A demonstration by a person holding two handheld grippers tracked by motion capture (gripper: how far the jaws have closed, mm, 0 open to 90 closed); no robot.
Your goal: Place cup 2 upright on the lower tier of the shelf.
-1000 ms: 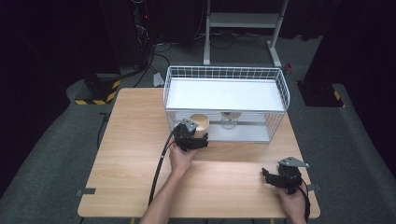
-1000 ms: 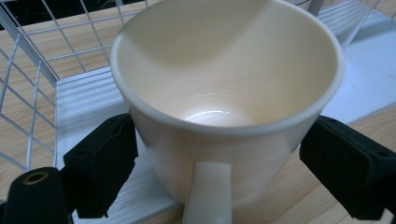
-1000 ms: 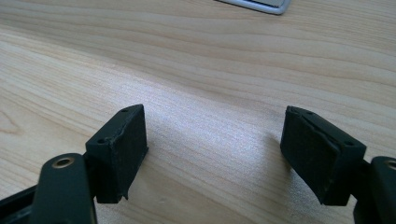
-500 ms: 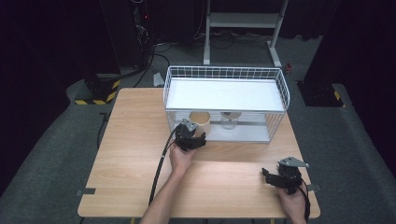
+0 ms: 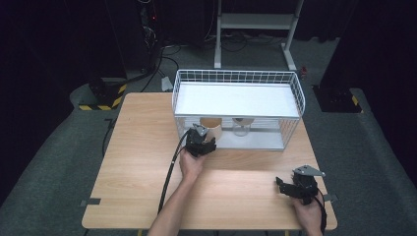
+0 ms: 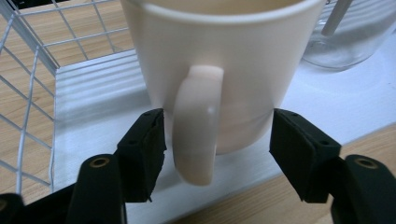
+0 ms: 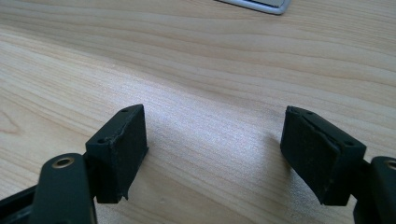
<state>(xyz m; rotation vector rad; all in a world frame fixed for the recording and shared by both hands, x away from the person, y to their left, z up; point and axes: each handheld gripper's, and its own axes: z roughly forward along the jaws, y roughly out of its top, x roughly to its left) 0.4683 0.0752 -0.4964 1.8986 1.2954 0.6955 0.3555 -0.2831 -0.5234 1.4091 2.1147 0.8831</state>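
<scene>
High view: the biggest thing is the wooden table (image 5: 137,162). At its far side stands a white wire rack (image 5: 236,73). The rack has a white board on top and a white floor (image 6: 93,93) at the bottom, with thin wires (image 6: 28,70) along its sides.

A cream mug (image 5: 211,129) stands upright on that white floor, under the top board, at the near left of the rack. Just beside it, to the right in the high view, is a clear glass jar (image 5: 240,127). In the left gripper view the jar (image 6: 345,37) sits behind the mug (image 6: 224,56) and a bit apart from it.

The person's left hand (image 5: 191,164) holds the left gripper (image 5: 204,140) right up at the front of the rack. Its jaws have just been closing in on the mug. Now in the left gripper view the left gripper (image 6: 217,135) has one black pad on each side of the bottom part of the mug, and the pads look pressed on it. The mug's handle (image 6: 196,126) points at the camera and hangs between the two pads, close to the left one.

The right hand (image 5: 307,214) rests at the near right corner of the table, well away from the rack. The right gripper (image 5: 280,186) points left across the table. In its own view the right gripper (image 7: 215,149) has its jaws wide apart with nothing held, just bare wood (image 7: 210,60) under them.
</scene>
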